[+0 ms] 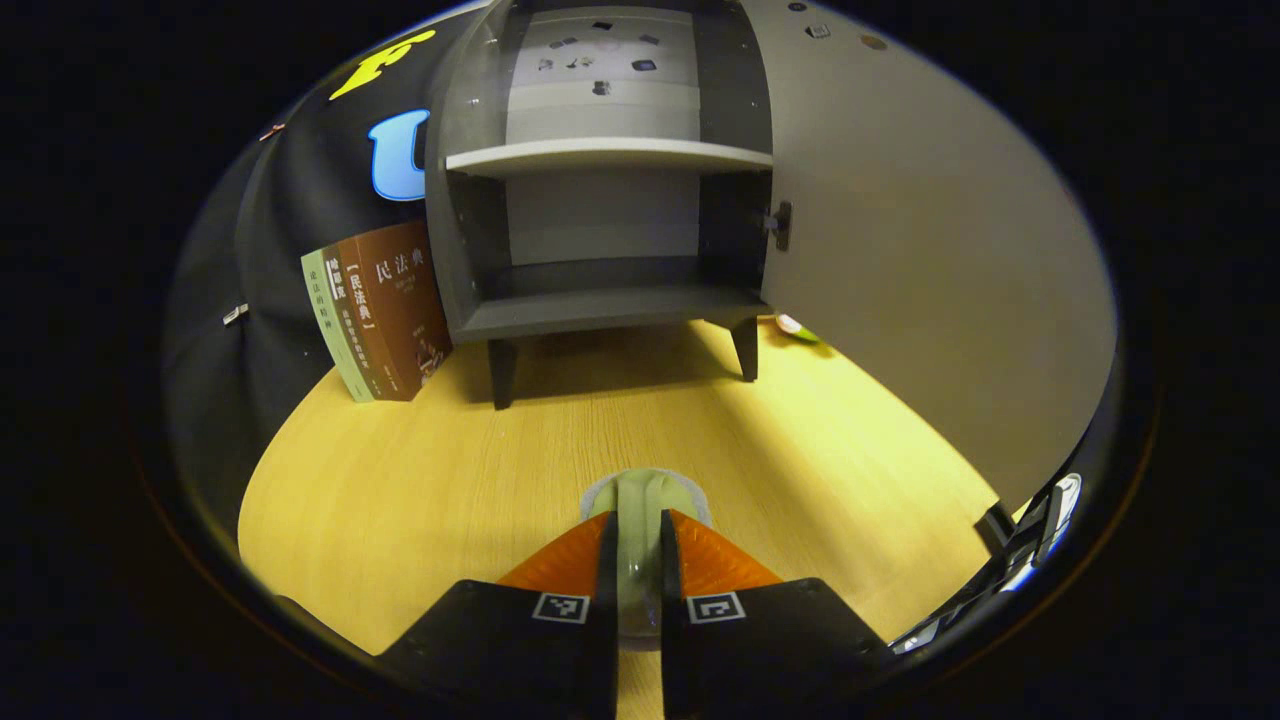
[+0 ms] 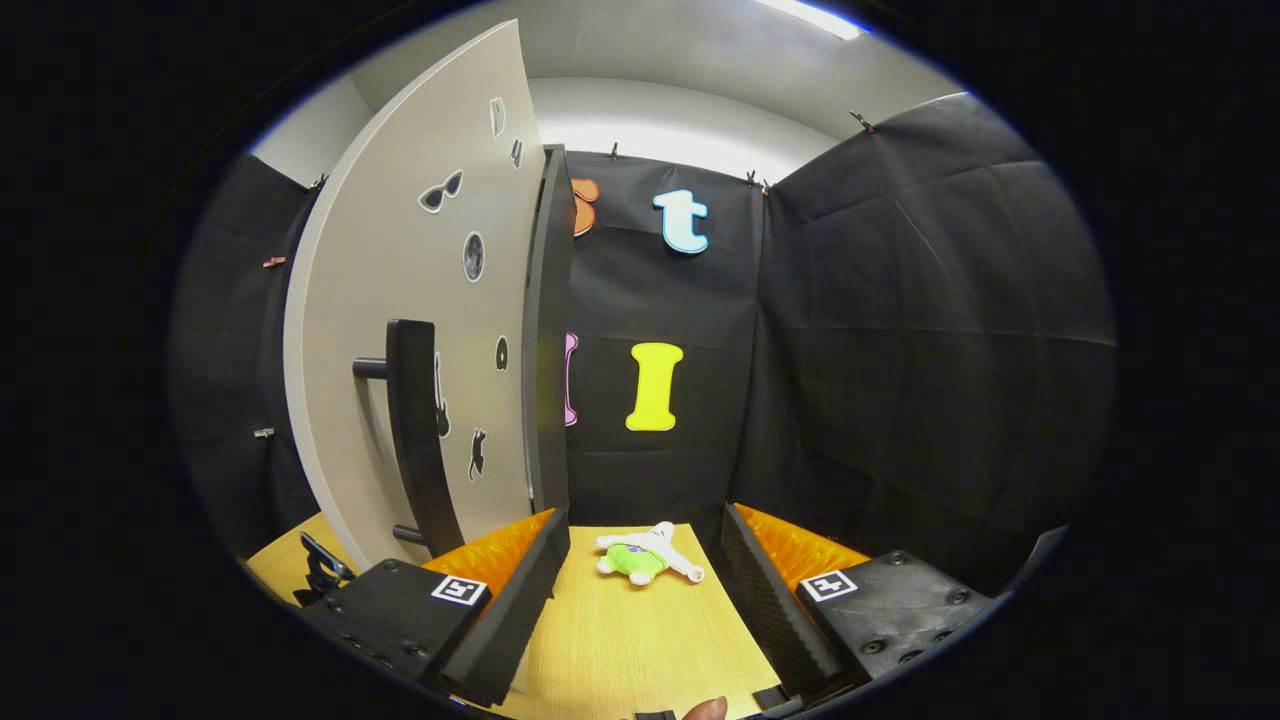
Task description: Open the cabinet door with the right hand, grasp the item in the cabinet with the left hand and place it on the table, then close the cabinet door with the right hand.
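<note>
On the table, left claw pinches the item.

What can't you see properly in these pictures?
- Pale green, flat round item, left gripper view: the left gripper covers much of it, so what it is stays unclear.
- Small dark stickers on the grey cabinet: too small to tell.
- Small green and white plush toy, right gripper view: too small for details.
</note>
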`<state>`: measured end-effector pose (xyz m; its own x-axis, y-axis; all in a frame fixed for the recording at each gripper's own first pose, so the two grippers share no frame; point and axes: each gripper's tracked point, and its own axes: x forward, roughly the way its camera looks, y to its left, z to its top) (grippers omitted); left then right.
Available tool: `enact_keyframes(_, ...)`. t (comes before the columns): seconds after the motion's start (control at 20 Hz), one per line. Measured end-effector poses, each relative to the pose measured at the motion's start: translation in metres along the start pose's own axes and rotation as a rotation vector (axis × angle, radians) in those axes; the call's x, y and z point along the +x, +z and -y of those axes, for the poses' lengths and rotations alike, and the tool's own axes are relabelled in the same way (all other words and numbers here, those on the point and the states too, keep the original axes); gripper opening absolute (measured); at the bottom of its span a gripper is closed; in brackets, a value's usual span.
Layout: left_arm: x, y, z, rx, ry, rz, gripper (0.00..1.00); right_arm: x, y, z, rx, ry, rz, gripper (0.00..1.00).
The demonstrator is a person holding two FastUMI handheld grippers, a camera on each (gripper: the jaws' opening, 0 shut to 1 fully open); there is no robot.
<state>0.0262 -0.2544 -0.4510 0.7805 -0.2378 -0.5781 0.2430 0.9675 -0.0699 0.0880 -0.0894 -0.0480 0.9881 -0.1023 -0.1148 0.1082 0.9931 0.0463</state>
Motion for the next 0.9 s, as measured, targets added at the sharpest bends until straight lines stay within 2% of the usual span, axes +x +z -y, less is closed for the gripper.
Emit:
enact_keyframes(0.25, 0.013, -0.034, -0.004, -0.014, 0.04, -0.043, 0.21, -0.002, -0.003, 0.0, -0.001, 0.014, -0.021, 0.98)
enact_keyframes(0.35, 0.018, -0.043, -0.003, -0.035, 0.031, -0.061, 0.22, -0.002, -0.004, 0.0, -0.004, 0.017, -0.024, 0.98)
enact_keyframes(0.5, 0.018, -0.045, -0.003, -0.07, 0.024, -0.068, 0.28, -0.001, -0.005, -0.001, -0.013, 0.025, -0.024, 0.98)
enact_keyframes(0.65, 0.01, -0.04, 0.005, -0.059, -0.004, -0.052, 0.6, -0.002, -0.007, -0.004, -0.011, 0.037, -0.032, 0.98)
enact_keyframes(0.7, 0.007, -0.036, 0.006, -0.044, -0.01, -0.047, 0.84, -0.002, -0.007, -0.006, -0.001, 0.041, -0.036, 0.98)
enact_keyframes(0.8, -0.003, -0.025, 0.001, -0.021, -0.006, -0.032, 0.98, -0.003, -0.006, -0.009, 0.033, 0.04, -0.038, 0.98)
enact_keyframes(0.9, -0.017, -0.008, 0.002, -0.021, -0.025, -0.004, 0.96, -0.003, -0.005, -0.009, 0.054, 0.028, -0.034, 0.98)
